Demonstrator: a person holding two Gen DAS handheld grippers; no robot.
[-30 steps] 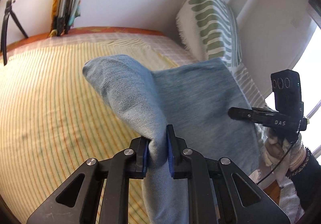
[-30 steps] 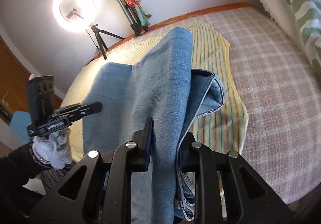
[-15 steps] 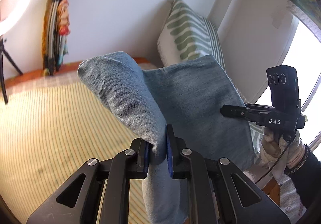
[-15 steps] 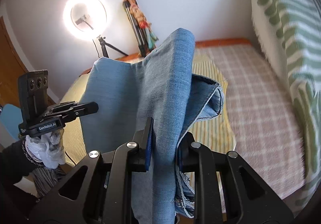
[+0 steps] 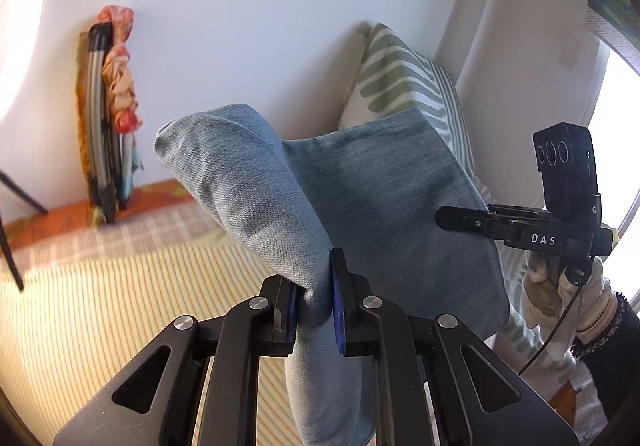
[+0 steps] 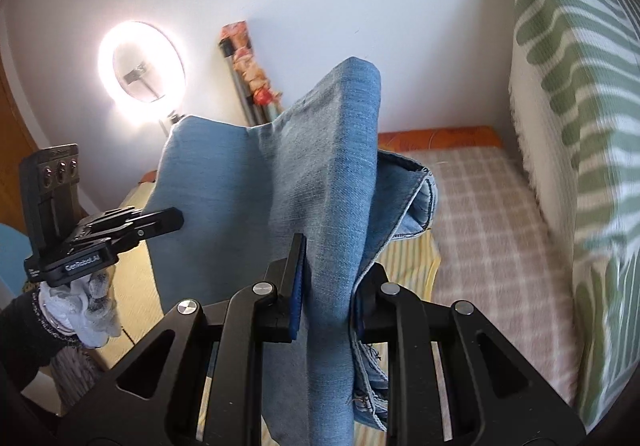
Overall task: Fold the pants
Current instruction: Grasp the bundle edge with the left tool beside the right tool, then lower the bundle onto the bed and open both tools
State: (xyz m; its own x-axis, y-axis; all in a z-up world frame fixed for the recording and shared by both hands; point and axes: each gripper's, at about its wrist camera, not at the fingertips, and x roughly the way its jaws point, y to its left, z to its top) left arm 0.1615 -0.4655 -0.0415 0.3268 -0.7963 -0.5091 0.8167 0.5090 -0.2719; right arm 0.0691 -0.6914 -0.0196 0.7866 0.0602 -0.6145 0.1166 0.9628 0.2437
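Blue jeans held up above the bed, stretched sideways between left claw and right claw, each clenched on denim, loose ends hanging down

a bed fills the lower part of both views, covered by a pink-and-white checked blanket with a yellow striped sheet laid over part of it. a green-and-white patterned pillow stands upright against the wall at one end. a lit ring light on a stand glows by the white wall. a folded rack wrapped in orange floral cloth leans against that wall.
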